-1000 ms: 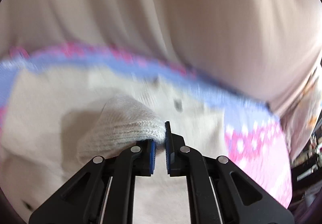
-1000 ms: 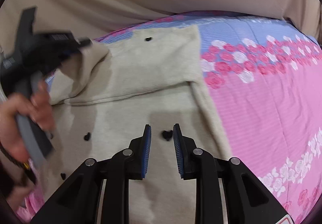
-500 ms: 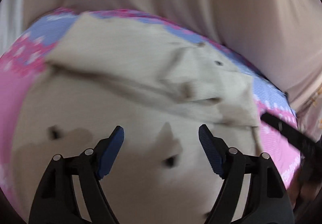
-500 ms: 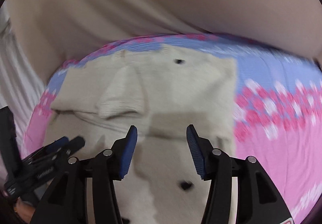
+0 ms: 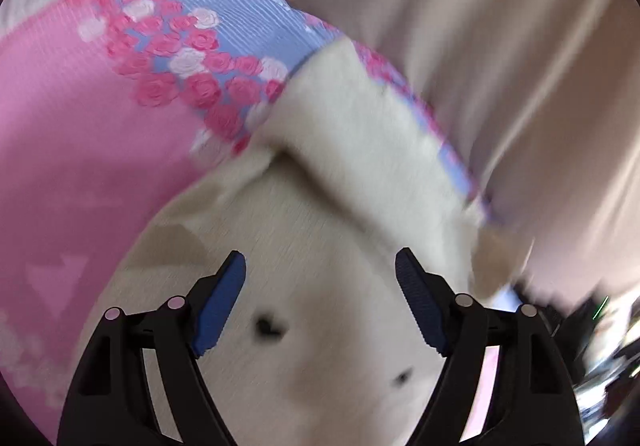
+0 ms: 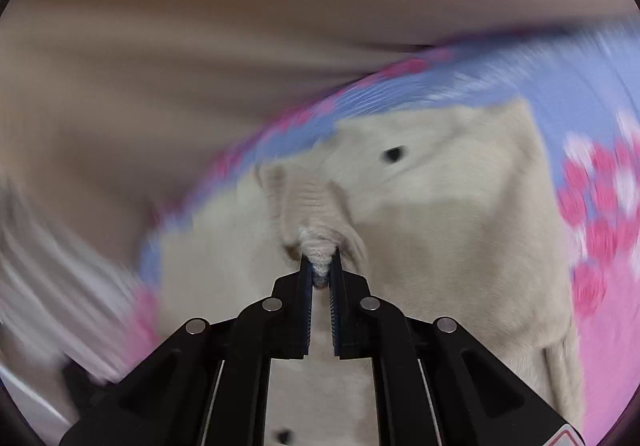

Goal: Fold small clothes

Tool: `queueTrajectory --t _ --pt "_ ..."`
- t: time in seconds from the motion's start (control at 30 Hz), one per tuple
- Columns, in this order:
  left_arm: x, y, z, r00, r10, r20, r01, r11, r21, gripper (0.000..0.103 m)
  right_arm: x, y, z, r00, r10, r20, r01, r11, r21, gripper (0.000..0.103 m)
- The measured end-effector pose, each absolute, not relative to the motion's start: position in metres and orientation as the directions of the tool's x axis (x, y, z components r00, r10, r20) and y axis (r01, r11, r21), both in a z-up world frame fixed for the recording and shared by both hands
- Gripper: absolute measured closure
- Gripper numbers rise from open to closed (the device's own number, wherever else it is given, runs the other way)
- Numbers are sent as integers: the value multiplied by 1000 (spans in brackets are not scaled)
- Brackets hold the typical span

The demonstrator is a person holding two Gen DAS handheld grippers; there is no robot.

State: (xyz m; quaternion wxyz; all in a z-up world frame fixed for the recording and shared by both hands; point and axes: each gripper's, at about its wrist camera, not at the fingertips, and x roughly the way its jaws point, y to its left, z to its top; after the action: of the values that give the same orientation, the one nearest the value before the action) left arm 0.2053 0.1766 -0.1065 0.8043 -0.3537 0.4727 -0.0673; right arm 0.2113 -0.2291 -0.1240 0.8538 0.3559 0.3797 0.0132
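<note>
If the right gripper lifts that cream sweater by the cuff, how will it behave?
Probably floppy: the sweater already lies in soft folds, so it should drape. The ribbed cuff bunches between the right gripper's pads, so it likely stretches but grips well. It looks light.

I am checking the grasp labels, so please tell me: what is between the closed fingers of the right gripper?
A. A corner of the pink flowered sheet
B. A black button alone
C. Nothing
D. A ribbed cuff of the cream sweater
D: in the right wrist view the right gripper pinches the ribbed cuff of the cream sweater.
</note>
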Motion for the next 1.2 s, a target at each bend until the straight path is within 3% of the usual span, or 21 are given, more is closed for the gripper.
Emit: queueTrajectory --t 0.17,0.27,0.33,0.4,0.43,0.57,0.6,0.63,0.73,0.77,0.83,0.9,0.93,0.97,1.1,1.2 --pt "262 194 -139 563 -490 -665 -389 553 -737 30 198 -260 -146 688 283 -669 332 697 636 97" --pt "272 207 -151 602 -478 -640 -469 436 -768 52 191 -263 -146 705 291 -646 333 669 664 97" --pt "273 213 -151 607 -473 -639 -494 406 -769 79 183 -276 -139 752 306 -584 324 601 731 97" --pt "272 216 -149 607 -464 -646 -485 427 -763 83 170 -295 -137 802 289 -523 327 520 789 99" --pt "272 214 -151 593 -463 -658 -486 446 -752 83 166 -303 -140 804 253 -539 359 517 777 103" --pt "270 208 -153 583 -433 -688 -467 514 -719 85 166 -318 -178 645 179 -743 520 609 598 103" --pt "271 205 -150 577 -423 -698 -460 538 -706 85 162 -317 -175 650 181 -738 506 622 598 99" --pt "273 202 -146 571 -411 -710 -453 564 -691 85 158 -314 -169 667 175 -725 486 636 600 90" --pt "279 196 -146 571 -404 -714 -451 572 -685 82 153 -294 -143 696 137 -705 425 712 559 44" --pt "279 197 -144 571 -401 -716 -453 574 -682 82 160 -286 -138 685 142 -715 405 742 534 44" --pt "281 192 -142 573 -395 -718 -451 580 -678 81 181 -276 -141 638 168 -751 370 789 491 44" --pt "275 192 -141 581 -394 -712 -450 573 -685 82 199 -263 -158 568 195 -799 359 816 454 56" --pt "271 192 -140 583 -393 -711 -451 571 -686 83 205 -258 -164 546 196 -815 356 826 437 86" --pt "269 192 -138 590 -397 -703 -444 568 -693 83 207 -254 -166 543 189 -818 345 838 422 92" --pt "272 190 -132 593 -397 -700 -406 604 -686 83 179 -277 -133 671 171 -721 342 792 506 96" --pt "275 184 -143 551 -417 -722 -414 615 -671 83 167 -302 -136 662 84 -745 405 796 450 96"
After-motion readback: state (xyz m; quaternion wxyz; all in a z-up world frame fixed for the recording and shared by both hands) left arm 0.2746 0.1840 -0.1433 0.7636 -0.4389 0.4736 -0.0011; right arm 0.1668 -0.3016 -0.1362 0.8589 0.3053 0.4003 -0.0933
